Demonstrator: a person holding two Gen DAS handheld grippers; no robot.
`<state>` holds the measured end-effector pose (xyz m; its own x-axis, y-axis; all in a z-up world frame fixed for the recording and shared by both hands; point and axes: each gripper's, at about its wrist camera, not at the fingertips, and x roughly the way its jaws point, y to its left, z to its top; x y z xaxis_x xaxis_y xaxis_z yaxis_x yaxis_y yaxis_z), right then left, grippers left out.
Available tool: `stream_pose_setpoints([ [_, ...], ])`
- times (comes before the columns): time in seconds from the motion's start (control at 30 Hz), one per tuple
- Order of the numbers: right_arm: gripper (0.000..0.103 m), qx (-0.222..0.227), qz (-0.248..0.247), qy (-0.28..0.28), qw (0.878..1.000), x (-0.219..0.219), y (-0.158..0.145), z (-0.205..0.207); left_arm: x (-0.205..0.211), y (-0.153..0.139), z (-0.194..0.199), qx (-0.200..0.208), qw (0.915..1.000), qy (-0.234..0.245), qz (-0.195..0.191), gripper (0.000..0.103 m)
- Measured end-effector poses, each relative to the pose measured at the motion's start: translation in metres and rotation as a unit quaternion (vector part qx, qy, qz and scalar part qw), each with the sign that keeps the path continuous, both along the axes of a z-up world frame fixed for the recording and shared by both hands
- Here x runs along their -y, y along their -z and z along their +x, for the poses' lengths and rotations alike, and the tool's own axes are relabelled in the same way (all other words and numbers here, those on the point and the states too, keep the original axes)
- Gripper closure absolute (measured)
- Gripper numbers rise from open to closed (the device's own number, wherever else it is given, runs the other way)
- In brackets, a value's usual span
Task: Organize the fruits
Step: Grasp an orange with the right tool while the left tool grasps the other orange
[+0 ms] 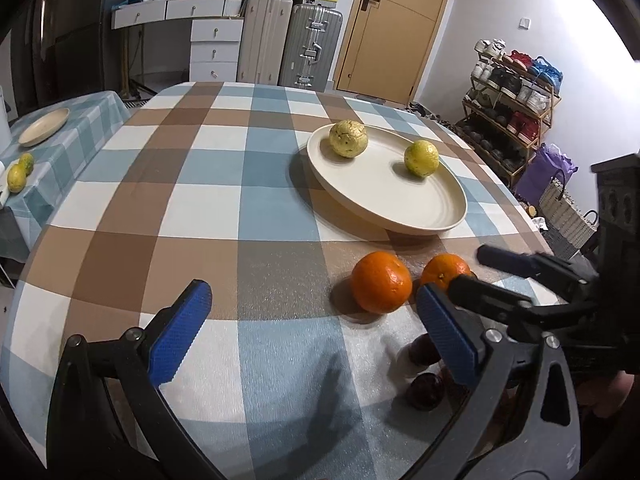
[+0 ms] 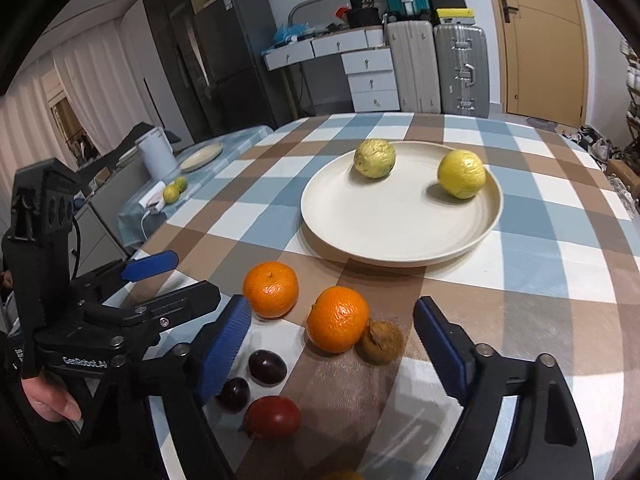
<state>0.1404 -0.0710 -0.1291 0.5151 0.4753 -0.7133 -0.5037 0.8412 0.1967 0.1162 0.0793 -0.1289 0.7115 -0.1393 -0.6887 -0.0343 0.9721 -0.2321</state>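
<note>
Over a checked tabletop (image 2: 540, 264), cream plate (image 2: 400, 216) toward the far side, carrying two yellow-green fruits: a wrinkled one (image 2: 375, 158) at the back, a smoother one (image 2: 461, 174) to its right, well apart. Nearer in, off the plate, two oranges (image 2: 271, 289) (image 2: 338, 319) just beside each other, with a small brown fruit (image 2: 383, 340) touching the nearer orange. Closer still, two dark plums (image 2: 267, 367) (image 2: 233, 394) and a red fruit (image 2: 273, 417) clustered together. Right gripper (image 2: 334, 352) spread wide, blue pads (image 2: 224, 350) either side of the nearer orange and brown fruit, holding nothing. Left gripper (image 1: 312, 332) also wide and empty, hovering above the cloth, one orange (image 1: 381, 282) ahead between its fingers, the second (image 1: 446, 272) partly behind the right gripper (image 1: 472, 268). Off to the side, a second plate (image 1: 43, 127) and two more yellow-green fruits (image 1: 20, 172) on a teal-checked side table (image 1: 80, 136).
</note>
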Motion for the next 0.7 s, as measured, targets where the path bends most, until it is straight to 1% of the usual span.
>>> stream_pose_setpoints([
  [0.03, 0.029, -0.008, -0.002, -0.002, 1.0, -0.002, 0.003, 0.003, -0.001, 0.001, 0.002, -0.001, 1.0, 0.0, -0.003, 0.001],
  [0.07, 0.033, -0.015, -0.004, -0.004, 1.0, -0.004, 0.005, 0.006, -0.003, 0.002, 0.003, -0.002, 1.0, -0.001, -0.005, 0.001],
  [0.23, 0.04, -0.027, -0.018, -0.003, 0.999, -0.008, 0.012, 0.016, -0.008, 0.006, 0.01, -0.012, 0.9998, -0.006, -0.013, 0.001],
  [0.3, 0.044, -0.027, -0.023, 0.001, 0.999, -0.009, 0.014, 0.018, -0.01, 0.007, 0.011, -0.01, 0.9998, -0.008, -0.015, 0.001],
  [0.37, 0.054, -0.029, -0.029, 0.003, 0.999, -0.009, 0.015, 0.021, -0.011, 0.008, 0.014, -0.012, 0.9998, -0.009, -0.016, 0.001],
  [0.4, 0.055, -0.029, -0.03, 0.003, 0.999, -0.008, 0.015, 0.021, -0.012, 0.009, 0.015, -0.013, 0.9997, -0.01, -0.017, 0.001],
  [0.43, 0.059, -0.031, -0.027, -0.001, 0.999, -0.008, 0.015, 0.022, -0.012, 0.009, 0.015, -0.014, 0.9997, -0.01, -0.018, 0.001],
  [0.47, 0.067, -0.03, -0.024, -0.005, 0.999, -0.009, 0.014, 0.021, -0.013, 0.01, 0.015, -0.015, 0.9997, -0.01, -0.019, 0.001],
  [0.63, 0.067, -0.013, -0.045, -0.015, 0.999, -0.015, 0.013, 0.016, -0.014, 0.01, 0.018, -0.016, 0.9996, -0.011, -0.019, 0.001],
  [0.7, 0.068, -0.012, -0.042, -0.014, 0.999, -0.014, 0.012, 0.016, -0.014, 0.011, 0.018, -0.016, 0.9996, -0.011, -0.019, 0.001],
])
